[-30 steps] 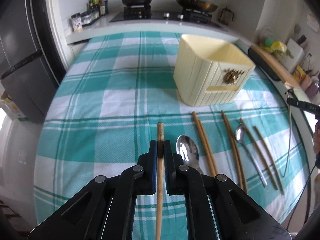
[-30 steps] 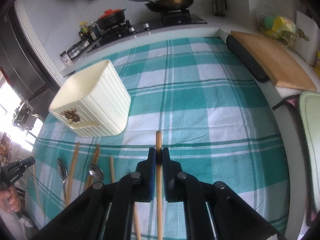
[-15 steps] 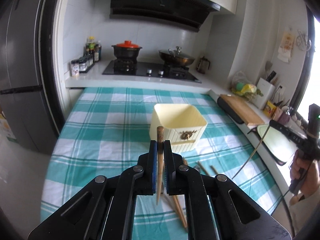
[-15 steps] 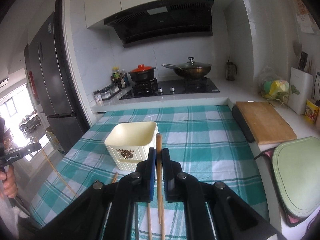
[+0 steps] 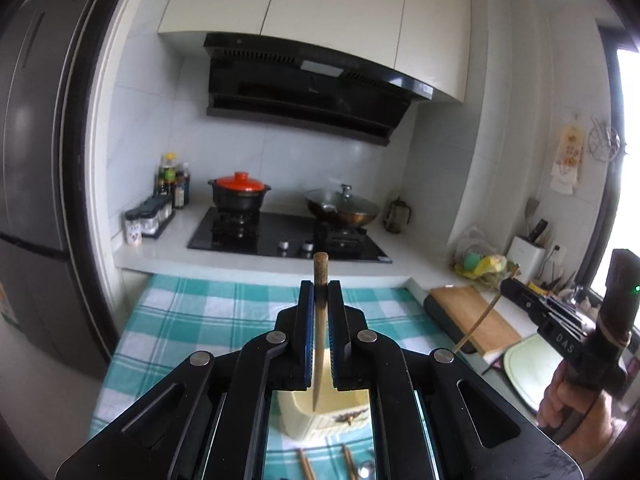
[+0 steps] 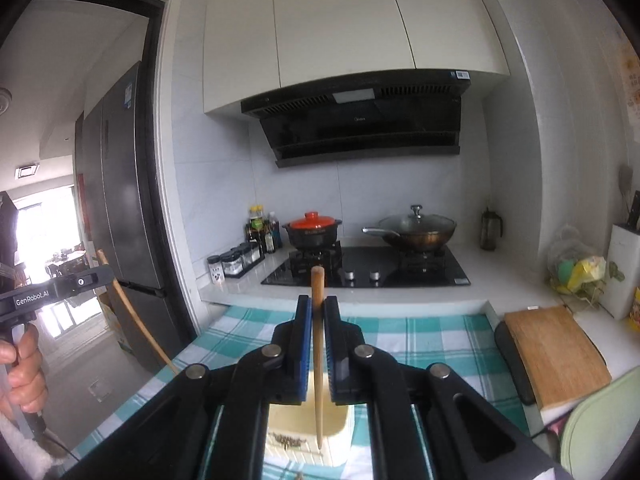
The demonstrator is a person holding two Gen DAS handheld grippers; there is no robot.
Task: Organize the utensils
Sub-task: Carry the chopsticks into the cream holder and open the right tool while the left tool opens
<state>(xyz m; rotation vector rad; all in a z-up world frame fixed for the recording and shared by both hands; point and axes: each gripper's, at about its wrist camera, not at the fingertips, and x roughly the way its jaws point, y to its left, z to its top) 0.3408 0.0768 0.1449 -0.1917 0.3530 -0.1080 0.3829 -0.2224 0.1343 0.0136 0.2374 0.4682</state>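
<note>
The left gripper (image 5: 320, 292) is pinched tight on 1 wooden chopstick (image 5: 319, 328), which stands nearly upright between the blue pads with its blunt end up and its tapered tip hanging over the mouth of the cream utensil holder (image 5: 320, 416) below. The right gripper (image 6: 318, 308) is likewise clamped on 1 chopstick of its own (image 6: 317, 360), its tip hanging over the same 1 holder. In the left view, 2 more chopsticks (image 5: 306, 466) and the bowl of 1 spoon (image 5: 365, 470) lie on the green-and-white checked tablecloth (image 5: 192, 320) just in front of the holder; the gripper's body may hide more. Each view also catches the other gripper held in a hand (image 5: 576, 404) off to the side, its chopstick slanting down. Further along the right side sit 1 wooden cutting board (image 6: 560, 356) and 1 pale green board (image 6: 600, 432). Beyond the cloth, the black hob carries 1 dark pot with an orange lid (image 6: 314, 230) and 1 wok under a glass lid (image 6: 416, 230), beneath 1 black range hood (image 6: 360, 120).
</note>
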